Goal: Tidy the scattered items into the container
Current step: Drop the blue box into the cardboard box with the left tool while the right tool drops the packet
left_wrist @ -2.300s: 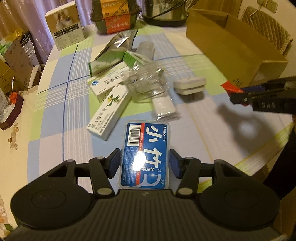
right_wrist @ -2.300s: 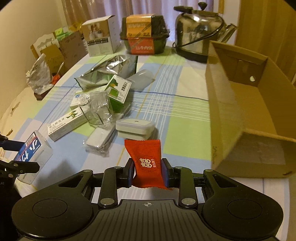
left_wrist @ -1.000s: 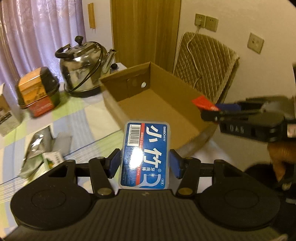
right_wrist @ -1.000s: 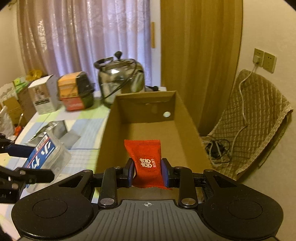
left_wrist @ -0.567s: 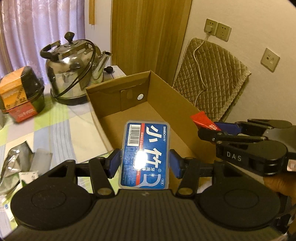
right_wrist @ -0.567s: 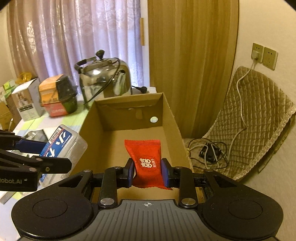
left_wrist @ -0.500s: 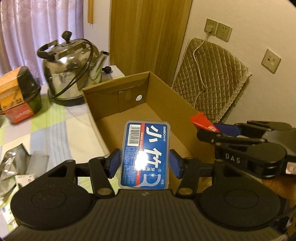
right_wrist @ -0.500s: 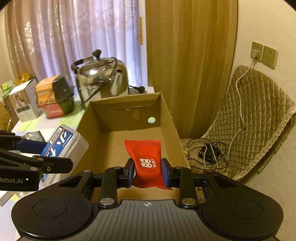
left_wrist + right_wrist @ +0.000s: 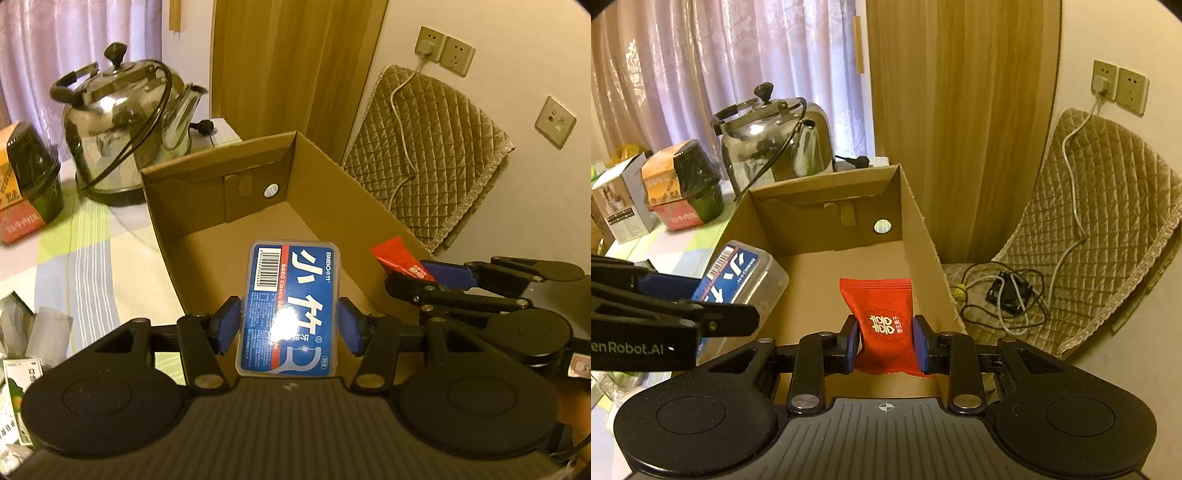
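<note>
My left claw (image 9: 289, 328) is pinching the blue-labelled plastic case (image 9: 291, 308) by its two long sides, near the lower half, with the label facing up at the camera. My right claw (image 9: 885, 342) is pressed together on the red sachet (image 9: 881, 321), pads biting its lower part while the crimped top stands free above them.

The case looks to me like a rigid, light clear-plastic box: it should hold its shape under the pads, but its glossy walls could slide if I loosen unevenly. Flat side faces are the right place to hold it, as I do now. The sachet is soft film, nearly weightless I judge; it crumples rather than resists, so a mid-body pinch is safest, and it will flutter rather than drop straight.

Both items hang over the near end of the open cardboard box (image 9: 321, 162), whose floor looks bare from here. The right wrist view shows the case just left of the sachet, over the box's left wall. Beyond the box stand a steel kettle (image 9: 122, 133) and other packets on the checked counter (image 9: 92, 236).
</note>
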Motion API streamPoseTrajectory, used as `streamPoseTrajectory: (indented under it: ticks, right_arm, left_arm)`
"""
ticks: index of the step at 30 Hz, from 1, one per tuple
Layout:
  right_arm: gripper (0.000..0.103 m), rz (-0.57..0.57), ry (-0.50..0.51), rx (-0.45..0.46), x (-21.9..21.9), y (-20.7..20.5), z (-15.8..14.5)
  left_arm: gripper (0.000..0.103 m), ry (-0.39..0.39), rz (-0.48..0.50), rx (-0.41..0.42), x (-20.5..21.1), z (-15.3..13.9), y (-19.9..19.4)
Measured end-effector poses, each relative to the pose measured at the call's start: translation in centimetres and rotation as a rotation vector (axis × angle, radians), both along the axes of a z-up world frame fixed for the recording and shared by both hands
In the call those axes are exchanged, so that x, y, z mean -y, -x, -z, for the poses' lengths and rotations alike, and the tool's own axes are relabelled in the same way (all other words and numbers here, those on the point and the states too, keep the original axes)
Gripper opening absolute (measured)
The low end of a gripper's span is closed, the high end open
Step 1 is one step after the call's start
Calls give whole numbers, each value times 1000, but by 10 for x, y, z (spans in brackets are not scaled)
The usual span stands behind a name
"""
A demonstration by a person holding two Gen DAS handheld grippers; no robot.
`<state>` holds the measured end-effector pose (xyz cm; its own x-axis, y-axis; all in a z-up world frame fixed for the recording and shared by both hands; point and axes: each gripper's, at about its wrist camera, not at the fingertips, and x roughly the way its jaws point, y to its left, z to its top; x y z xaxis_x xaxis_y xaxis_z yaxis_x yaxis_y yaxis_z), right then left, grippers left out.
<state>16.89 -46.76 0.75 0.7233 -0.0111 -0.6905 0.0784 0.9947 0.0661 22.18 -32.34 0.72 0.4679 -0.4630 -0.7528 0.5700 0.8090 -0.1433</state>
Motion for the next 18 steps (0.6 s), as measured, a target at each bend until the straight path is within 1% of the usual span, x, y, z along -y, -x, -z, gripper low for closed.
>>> streamPoseTrajectory:
  ticks: [2, 3, 4, 18]
  right_arm:
    - [33, 0, 0, 1, -1, -1, 1]
    - [33, 0, 1, 1, -1, -1, 1]
    - [33, 0, 1, 1, -1, -1, 1]
    - [33, -13, 8, -4, -7, -3, 0]
  left_arm:
    - [51, -8, -6, 5, 1, 1, 0]
    - [55, -12, -11, 7, 1, 2, 0]
    - [63, -10, -15, 10, 0, 2, -1]
    - [63, -6, -47, 40, -24, -7, 6]
